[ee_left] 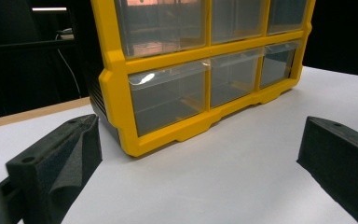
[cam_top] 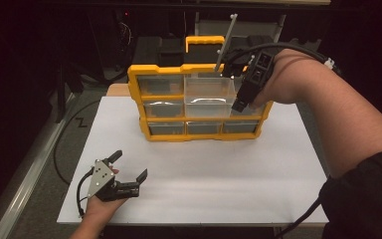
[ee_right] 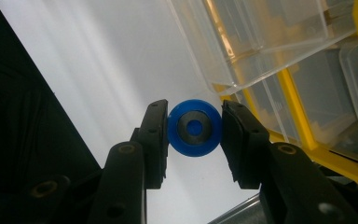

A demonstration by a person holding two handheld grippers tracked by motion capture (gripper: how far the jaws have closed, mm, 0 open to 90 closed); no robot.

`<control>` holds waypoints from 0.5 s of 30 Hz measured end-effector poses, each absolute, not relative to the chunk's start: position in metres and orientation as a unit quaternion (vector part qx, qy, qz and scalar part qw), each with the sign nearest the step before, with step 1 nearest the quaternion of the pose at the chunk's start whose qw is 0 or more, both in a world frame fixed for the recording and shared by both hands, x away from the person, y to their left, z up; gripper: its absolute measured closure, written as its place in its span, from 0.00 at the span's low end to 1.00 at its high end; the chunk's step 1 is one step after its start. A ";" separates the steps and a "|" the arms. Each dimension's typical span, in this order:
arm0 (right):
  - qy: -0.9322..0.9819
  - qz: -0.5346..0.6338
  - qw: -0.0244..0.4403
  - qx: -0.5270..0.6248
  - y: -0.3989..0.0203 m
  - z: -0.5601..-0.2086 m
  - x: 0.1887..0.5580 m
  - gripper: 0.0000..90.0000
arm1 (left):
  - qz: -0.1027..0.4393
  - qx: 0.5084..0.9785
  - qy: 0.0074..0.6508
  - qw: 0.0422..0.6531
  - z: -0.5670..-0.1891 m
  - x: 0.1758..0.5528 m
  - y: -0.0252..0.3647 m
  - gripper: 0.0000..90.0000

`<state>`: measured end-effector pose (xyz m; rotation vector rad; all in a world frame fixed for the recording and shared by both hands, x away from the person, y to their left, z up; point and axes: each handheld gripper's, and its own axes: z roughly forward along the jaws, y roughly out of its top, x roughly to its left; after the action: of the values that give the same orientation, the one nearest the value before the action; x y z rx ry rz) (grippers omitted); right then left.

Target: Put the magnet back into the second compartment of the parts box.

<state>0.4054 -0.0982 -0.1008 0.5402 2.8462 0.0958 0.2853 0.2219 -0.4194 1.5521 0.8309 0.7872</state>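
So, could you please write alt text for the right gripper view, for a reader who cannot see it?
The right gripper clamps a round blue plastic disc with a dark grey centre between its two black jaws. Behind it lies a white table surface, and at the upper right a clear plastic drawer stands pulled out of a yellow-framed organiser.

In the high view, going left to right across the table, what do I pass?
Left tongs resting open on the white table → yellow drawer organizer → pulled-out clear drawer → right tongs by the organizer's right side.
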 end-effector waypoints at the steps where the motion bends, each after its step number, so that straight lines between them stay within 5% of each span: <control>1: 0.975 0.033 0.121 0.185 -0.098 -0.101 0.405 0.72 | 0.335 0.661 0.354 0.570 -0.419 0.285 0.222 0.00; 15: 0.974 0.033 0.134 0.178 -0.080 -0.093 0.418 0.72 | 0.335 0.659 0.356 0.572 -0.419 0.285 0.223 0.00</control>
<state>0.4177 -0.0796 -0.0927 0.5163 2.8245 0.0955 0.2852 0.2226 -0.4193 1.5445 0.8337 0.7859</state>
